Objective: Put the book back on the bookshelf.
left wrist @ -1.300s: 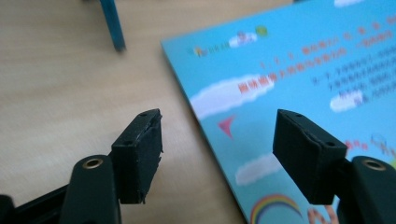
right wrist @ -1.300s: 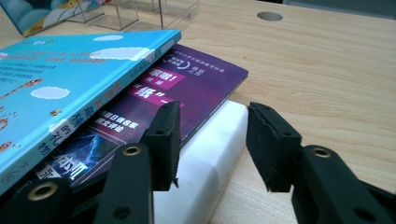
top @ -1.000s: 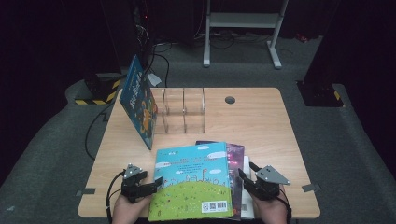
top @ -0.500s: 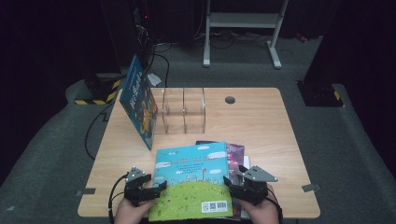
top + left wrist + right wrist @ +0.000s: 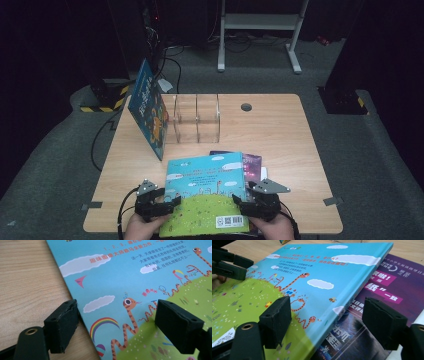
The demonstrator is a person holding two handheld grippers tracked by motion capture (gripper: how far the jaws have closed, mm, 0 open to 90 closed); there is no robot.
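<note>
A picture book (image 5: 207, 192) with a blue sky and green hill cover lies flat at the table's front edge, partly on a purple book (image 5: 252, 165). My left gripper (image 5: 167, 206) is open at its left edge: in the left gripper view (image 5: 115, 325) one jaw is over the wood, the other over the cover (image 5: 140, 277). My right gripper (image 5: 240, 206) is open at the right edge: in the right gripper view (image 5: 327, 322) its jaws straddle the picture book's edge (image 5: 312, 272), one of them over the purple book (image 5: 387, 282). Neither holds anything.
A clear acrylic rack (image 5: 196, 119) with upright dividers stands mid-table toward the back. A blue book (image 5: 147, 107) leans upright against its left side. A round cable hole (image 5: 246, 106) sits behind the rack. Bare wood (image 5: 285, 135) spreads to the right.
Both grippers have closed in on the picture book's side edges; the right one moved left the most. The books and rack have not shifted.
</note>
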